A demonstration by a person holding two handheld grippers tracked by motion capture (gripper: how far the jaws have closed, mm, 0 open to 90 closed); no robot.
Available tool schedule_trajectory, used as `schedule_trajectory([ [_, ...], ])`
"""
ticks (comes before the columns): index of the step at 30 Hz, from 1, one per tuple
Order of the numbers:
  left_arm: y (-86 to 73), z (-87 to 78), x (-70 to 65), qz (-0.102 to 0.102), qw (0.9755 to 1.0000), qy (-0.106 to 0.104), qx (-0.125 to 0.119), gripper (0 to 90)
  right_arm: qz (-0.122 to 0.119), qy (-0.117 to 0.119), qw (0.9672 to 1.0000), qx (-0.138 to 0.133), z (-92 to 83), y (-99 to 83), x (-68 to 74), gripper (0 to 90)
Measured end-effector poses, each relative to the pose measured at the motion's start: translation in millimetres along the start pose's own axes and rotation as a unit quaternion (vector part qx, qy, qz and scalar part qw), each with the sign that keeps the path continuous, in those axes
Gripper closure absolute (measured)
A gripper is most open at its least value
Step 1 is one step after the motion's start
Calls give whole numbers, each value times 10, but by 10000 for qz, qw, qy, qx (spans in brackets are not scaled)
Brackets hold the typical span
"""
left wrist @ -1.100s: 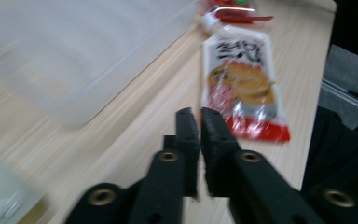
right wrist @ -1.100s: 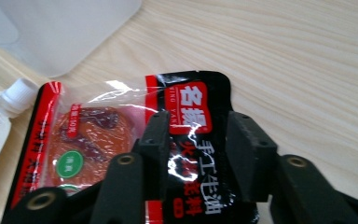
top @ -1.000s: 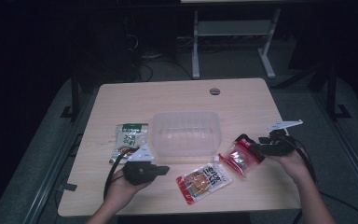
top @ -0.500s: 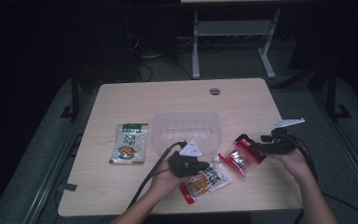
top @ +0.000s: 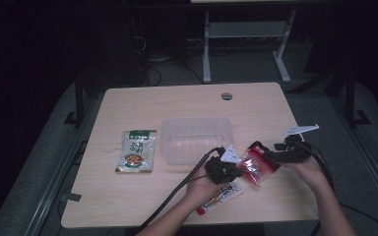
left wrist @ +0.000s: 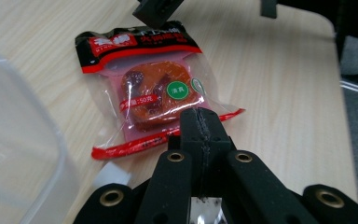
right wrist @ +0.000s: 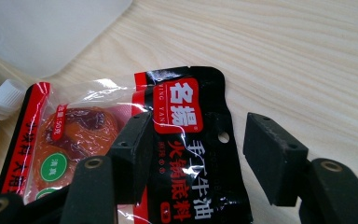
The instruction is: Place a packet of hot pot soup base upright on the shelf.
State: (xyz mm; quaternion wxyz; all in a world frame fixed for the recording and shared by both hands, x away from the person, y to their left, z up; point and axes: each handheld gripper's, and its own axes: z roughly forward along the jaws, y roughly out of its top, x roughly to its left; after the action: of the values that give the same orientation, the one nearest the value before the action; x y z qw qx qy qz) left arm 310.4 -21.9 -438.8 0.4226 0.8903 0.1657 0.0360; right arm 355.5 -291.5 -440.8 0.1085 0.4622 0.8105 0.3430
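Left gripper (top: 225, 169): forearm in from bottom edge, angled up-right; fingers (left wrist: 200, 135) clenched, empty, tips at packet's clear end.
Right gripper (top: 270, 156): level, facing left; fingers (right wrist: 133, 149) released, just opening, astride black end.
Sauce packet (top: 254, 162): flat on desk (top: 177, 103), right of clear tub (top: 197, 137); long axis between grippers.

A clear plastic container (top: 196, 139) stands empty near the middle of the pale wood surface (top: 167, 101), and a green sachet (top: 137, 151) lies flat just to its left. A white pouch with a red edge (top: 222, 195) rests near the front edge. A round grey cable port (top: 226, 96) sits toward the surface's far edge.
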Motion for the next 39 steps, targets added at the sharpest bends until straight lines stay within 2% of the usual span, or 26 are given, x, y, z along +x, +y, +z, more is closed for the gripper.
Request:
schedule_trajectory([
  [6, 4, 175, 13, -45, 9999, 100, 52, 898, -12, 28, 10000, 6, 6, -4, 4, 420],
  [10, 19, 218, 44, -30, 9998, 178, 66, 898, -10, 30, 10000, 19, 13, -4, 7, 420],
  [14, 31, 235, 72, -118, 9998, 175, 43, 898, -55, 34, 10000, 25, 15, -5, 9, 421],
  [19, -4, 300, 50, -5, 9993, 172, 335, 898, -10, 39, 10000, 9, 6, -4, -1, 420],
  [22, -14, 333, 29, -68, 9993, 189, 330, 899, -1, 31, 10000, -35, -7, -3, -14, 415],
  [26, -24, 346, 48, -78, 9986, 139, 499, 899, 35, 24, 10000, -87, -34, 5, -50, 399],
  [30, -28, 347, 59, -65, 9984, 150, 547, 899, 109, 95, 9998, -133, -55, 12, -72, 387],
  [35, -41, 370, 55, -226, 9979, 129, 592, 900, 118, 202, 9996, -163, -54, 15, -76, 368],
  [39, -46, 379, 52, -261, 9978, 144, 595, 900, 136, 387, 9989, -217, -39, 6, -104, 338],
])
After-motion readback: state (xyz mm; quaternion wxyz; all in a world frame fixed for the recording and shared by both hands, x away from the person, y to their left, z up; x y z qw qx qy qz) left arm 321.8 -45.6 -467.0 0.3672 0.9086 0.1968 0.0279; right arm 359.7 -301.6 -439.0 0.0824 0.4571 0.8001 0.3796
